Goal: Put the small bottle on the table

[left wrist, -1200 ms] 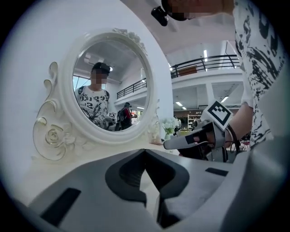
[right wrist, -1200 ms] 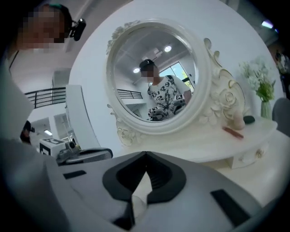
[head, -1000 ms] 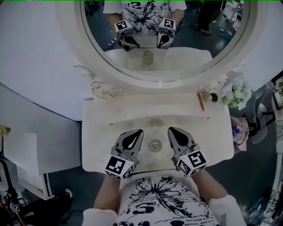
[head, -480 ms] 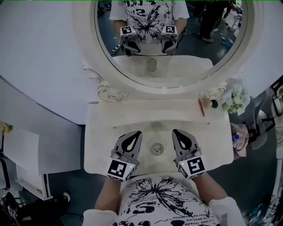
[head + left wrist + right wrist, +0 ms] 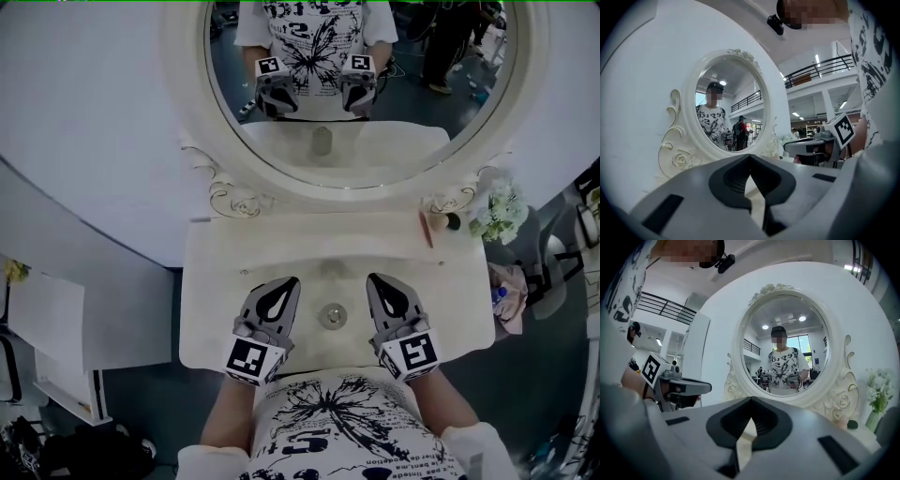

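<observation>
1. The bottle stands on the white table, right between the 2 claws.
2. It stands straight up. From above I see only its round top, and the mirror shows it upright.
3. It sits beside the claws' sides, a bit behind their tips and nearer the person. Both claws look about as near. I think either one must pull back and turn in to reach it.
4. The left claw is closed tight and holds nothing.
5. The right claw is closed tight too, with nothing in it.
6. The bottle looks to be on the table already.
7. The tabletop is smooth. A thin red stick lies at the far right, near some flowers.
8. The room is big and bright, with a white wall behind the mirror.
</observation>
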Demonstrator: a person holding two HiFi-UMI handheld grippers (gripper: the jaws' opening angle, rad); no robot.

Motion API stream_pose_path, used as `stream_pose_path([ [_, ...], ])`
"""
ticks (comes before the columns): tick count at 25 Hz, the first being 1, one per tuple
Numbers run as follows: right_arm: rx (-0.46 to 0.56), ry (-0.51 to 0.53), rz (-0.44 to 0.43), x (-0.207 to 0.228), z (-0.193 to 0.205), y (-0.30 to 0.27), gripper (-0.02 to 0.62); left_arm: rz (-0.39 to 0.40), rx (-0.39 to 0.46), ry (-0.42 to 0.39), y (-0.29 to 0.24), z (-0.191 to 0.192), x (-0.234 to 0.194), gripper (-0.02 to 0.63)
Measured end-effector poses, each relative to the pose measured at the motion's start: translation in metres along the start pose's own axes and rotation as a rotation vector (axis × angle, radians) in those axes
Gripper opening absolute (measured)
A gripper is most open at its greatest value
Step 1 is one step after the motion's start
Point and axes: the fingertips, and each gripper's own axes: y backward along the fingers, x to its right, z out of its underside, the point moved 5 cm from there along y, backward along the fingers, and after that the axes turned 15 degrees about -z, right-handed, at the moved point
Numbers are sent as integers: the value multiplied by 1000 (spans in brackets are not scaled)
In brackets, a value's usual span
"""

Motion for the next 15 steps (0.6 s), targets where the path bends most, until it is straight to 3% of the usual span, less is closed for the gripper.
stream_pose_path([
  [5,-4,24,1,-2,-2,4,16,-31,-2,-32,1,-3,-2,18],
  [15,-15,29,-23,-12,-3,8,17,-30,13,-22,7,-10,2,20],
])
